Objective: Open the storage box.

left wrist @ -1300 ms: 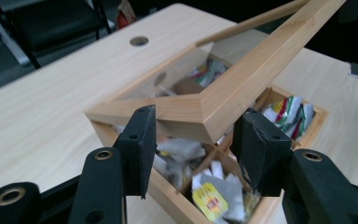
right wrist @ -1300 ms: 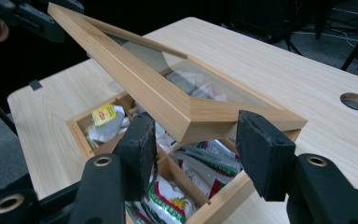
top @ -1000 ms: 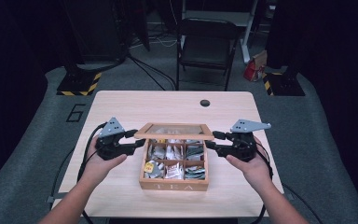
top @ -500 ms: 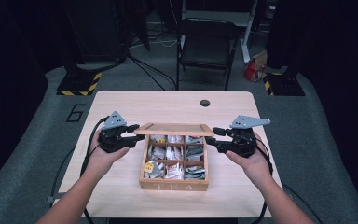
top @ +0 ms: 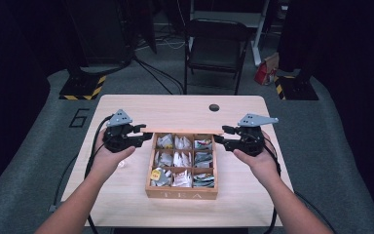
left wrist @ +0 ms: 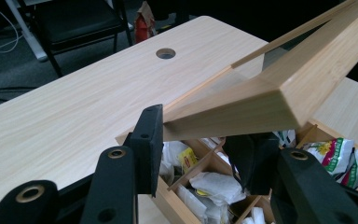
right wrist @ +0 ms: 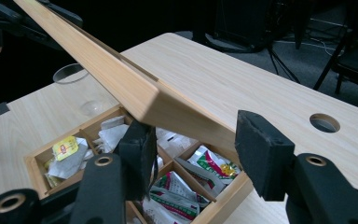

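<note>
Lid (top: pixel 182 131) stood raised over tea box (top: pixel 181 194); my left gripper (left wrist: pixel 200 135) and right gripper (right wrist: pixel 196 149) half-open, bracketing its corners, grip unclear; swinging fully back remained.

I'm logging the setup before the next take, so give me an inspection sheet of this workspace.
Surface: light wooden table, round hole near the far edge.
Job's things: wooden tea box of sachets; its lid is raised on both sides.
Clutter: clear cup beside the box.
Grippers: left gripper and right gripper straddle the lid's corners; contact unclear.
Cables: black cables trail from both grippers.
Surroundings: folding chair, stand bases with hazard stripes, grey floor.
</note>
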Action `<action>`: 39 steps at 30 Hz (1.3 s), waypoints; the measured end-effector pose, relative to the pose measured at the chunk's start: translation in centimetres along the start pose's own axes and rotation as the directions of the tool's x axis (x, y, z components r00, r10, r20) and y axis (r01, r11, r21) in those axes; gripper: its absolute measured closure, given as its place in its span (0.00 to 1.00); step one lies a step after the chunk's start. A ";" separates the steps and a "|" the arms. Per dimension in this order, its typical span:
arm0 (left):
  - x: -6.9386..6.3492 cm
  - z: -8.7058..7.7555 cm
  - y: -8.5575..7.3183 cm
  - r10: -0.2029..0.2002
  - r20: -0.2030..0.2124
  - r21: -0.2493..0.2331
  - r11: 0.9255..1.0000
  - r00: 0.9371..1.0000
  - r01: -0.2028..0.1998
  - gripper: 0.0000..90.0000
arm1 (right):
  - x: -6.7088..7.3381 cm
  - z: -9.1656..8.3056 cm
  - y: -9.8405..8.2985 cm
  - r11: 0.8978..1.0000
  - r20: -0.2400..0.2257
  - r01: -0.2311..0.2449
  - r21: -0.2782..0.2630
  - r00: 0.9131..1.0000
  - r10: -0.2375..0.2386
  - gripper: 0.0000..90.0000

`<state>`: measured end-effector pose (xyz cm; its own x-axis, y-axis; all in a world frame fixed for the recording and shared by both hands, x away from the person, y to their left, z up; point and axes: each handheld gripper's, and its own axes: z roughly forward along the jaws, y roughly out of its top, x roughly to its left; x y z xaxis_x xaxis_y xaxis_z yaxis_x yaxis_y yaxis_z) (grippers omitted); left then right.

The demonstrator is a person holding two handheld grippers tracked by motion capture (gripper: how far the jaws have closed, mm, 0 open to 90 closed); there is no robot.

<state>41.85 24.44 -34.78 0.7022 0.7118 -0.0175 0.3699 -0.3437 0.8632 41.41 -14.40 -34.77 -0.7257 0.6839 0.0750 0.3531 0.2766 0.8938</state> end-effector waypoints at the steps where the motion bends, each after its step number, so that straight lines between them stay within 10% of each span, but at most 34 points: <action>1: 0.1 0.1 0.2 -0.002 0.003 0.000 1.000 1.000 0.002 0.64 | -0.2 0.2 0.0 1.000 0.001 0.002 -0.001 1.000 -0.002 0.54; 39: 1.8 0.9 1.8 -0.007 0.001 -0.039 0.999 1.000 0.007 0.65 | -2.8 3.0 0.9 0.999 0.015 -0.033 0.023 0.999 0.032 0.64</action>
<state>44.33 24.48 -33.72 0.7001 0.7137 -0.0234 0.3506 -0.3150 0.8820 45.52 -14.01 -35.55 -0.7049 0.7026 0.0972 0.3900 0.2695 0.8805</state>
